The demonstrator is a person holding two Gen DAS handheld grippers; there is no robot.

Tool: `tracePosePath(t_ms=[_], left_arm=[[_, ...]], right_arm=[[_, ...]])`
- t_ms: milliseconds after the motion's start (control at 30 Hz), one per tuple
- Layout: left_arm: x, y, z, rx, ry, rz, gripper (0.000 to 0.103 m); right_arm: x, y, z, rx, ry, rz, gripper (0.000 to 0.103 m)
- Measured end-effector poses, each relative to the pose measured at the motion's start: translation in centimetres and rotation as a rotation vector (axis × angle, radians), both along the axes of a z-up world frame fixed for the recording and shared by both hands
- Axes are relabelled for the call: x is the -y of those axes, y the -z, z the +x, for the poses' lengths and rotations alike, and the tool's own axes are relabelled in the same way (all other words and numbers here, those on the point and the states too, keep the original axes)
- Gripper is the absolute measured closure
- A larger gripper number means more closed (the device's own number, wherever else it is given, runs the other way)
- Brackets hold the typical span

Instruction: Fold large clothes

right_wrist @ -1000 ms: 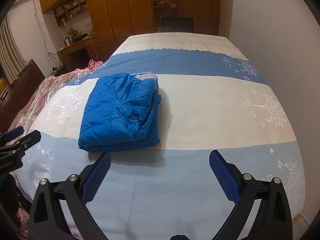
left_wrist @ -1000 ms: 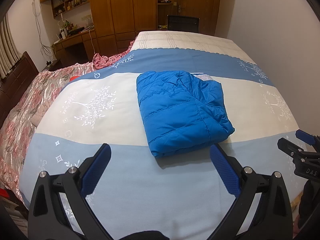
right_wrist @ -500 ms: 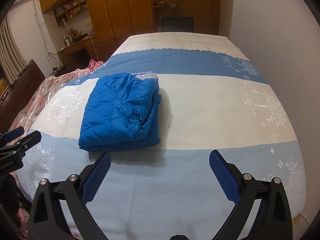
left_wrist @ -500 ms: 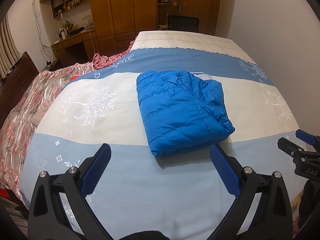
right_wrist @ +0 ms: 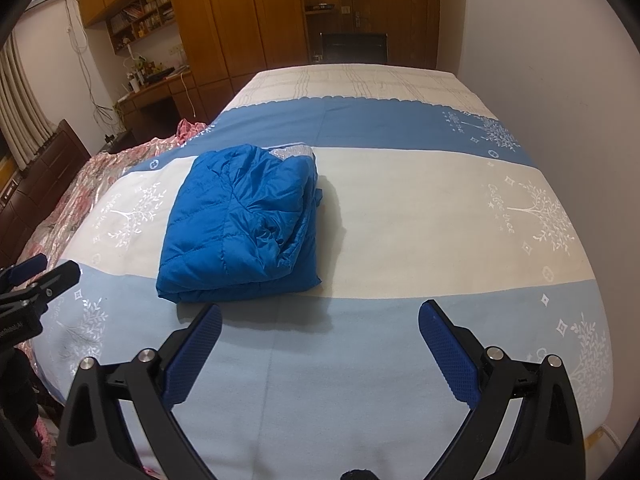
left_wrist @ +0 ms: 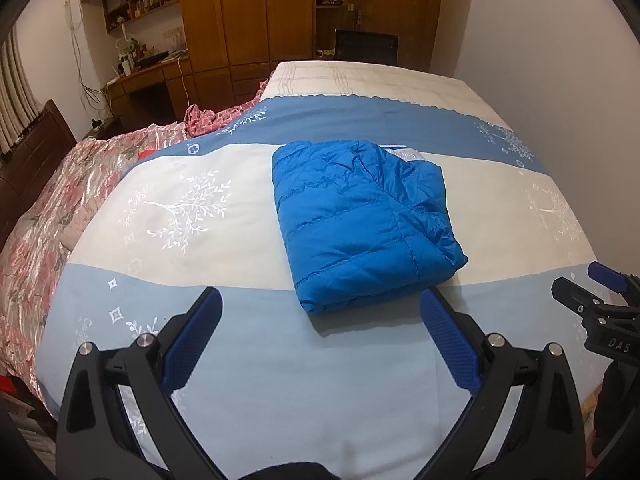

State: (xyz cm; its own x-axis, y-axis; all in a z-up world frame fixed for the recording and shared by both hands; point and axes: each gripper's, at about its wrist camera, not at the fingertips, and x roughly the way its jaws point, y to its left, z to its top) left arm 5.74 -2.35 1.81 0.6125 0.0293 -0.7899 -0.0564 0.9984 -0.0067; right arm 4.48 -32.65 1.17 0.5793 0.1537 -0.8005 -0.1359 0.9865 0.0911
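A blue quilted jacket [left_wrist: 360, 220] lies folded into a thick rectangle on the white band of the bedspread [left_wrist: 200, 208]; in the right wrist view the jacket [right_wrist: 240, 224] sits left of centre. My left gripper [left_wrist: 320, 328] hangs open just short of the jacket's near edge, holding nothing. My right gripper [right_wrist: 320, 340] is also open and empty, over the pale blue band in front of and right of the jacket. Each gripper appears at the edge of the other's view: the right gripper [left_wrist: 592, 296] and the left gripper [right_wrist: 36, 280].
The bed carries a blue and white striped bedspread [right_wrist: 440, 216]. A pink floral quilt [left_wrist: 48, 216] is bunched along its left side. Wooden wardrobes [left_wrist: 248, 12] and a desk [left_wrist: 148, 76] stand behind, and a white wall [left_wrist: 560, 60] runs along the right.
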Motion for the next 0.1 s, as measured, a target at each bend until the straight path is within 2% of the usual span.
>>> tracePosePath(t_ms=[100], left_arm=[[0.06,0.05,0.02,-0.002,0.000,0.002,0.005]], right_arm=[[-0.04,0.04,-0.07,0.000,0.001,-0.001,0.004]])
